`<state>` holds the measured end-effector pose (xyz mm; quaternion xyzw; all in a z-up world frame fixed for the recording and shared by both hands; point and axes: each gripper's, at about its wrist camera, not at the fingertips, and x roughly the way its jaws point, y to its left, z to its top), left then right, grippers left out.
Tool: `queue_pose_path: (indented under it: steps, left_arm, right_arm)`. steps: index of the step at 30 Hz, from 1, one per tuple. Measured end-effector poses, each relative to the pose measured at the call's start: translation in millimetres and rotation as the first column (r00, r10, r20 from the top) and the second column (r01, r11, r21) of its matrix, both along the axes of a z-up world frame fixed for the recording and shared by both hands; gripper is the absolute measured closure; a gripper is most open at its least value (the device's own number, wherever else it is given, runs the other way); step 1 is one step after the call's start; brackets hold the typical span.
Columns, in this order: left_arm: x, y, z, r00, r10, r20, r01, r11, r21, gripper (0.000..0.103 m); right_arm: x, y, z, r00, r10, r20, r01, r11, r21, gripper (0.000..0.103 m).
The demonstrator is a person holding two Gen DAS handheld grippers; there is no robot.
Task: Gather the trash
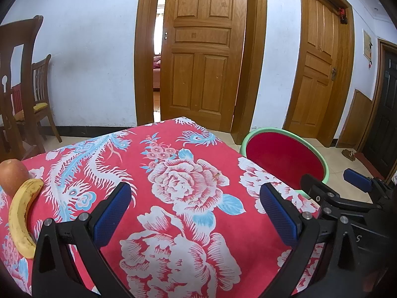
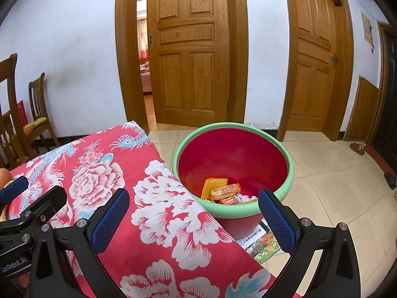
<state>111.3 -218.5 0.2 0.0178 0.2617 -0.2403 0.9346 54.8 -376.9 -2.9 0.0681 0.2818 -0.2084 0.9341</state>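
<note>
A red bin with a green rim (image 2: pixel 233 209) stands on the floor by the table's right edge, and its rim (image 1: pixel 263 132) also shows in the left wrist view. Several snack wrappers (image 2: pixel 224 191) lie at its bottom. My left gripper (image 1: pixel 196 214) is open above the red flowered tablecloth (image 1: pixel 173 168), nothing between its blue pads. My right gripper (image 2: pixel 193 219) is open over the table's edge, just short of the bin, and also shows in the left wrist view (image 1: pixel 327 186). A small orange scrap (image 1: pixel 217 173) lies on the cloth.
A banana (image 1: pixel 21 216) and an apple (image 1: pixel 12 176) lie at the table's left. Wooden chairs (image 1: pixel 27 99) stand by the wall at left. A printed sheet (image 2: pixel 260 242) lies on the tiled floor under the bin. Two wooden doors (image 1: pixel 198 57) are behind, the left one ajar.
</note>
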Motion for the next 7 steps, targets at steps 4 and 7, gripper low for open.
queue_pose_path:
  steps: [4, 7]
  left_arm:
    - [-0.2, -0.2, -0.1, 1.000, 0.000, 0.000, 0.000, 1.000, 0.000, 0.002]
    - [0.3, 0.0, 0.0, 1.000, 0.000, 0.000, 0.000, 1.000, 0.000, 0.002]
  right_arm:
    - [-0.6, 0.2, 0.5, 1.000, 0.001, -0.002, -0.001, 1.000, 0.002, 0.000]
    - [-0.6, 0.2, 0.5, 1.000, 0.000, -0.002, 0.000, 1.000, 0.002, 0.000]
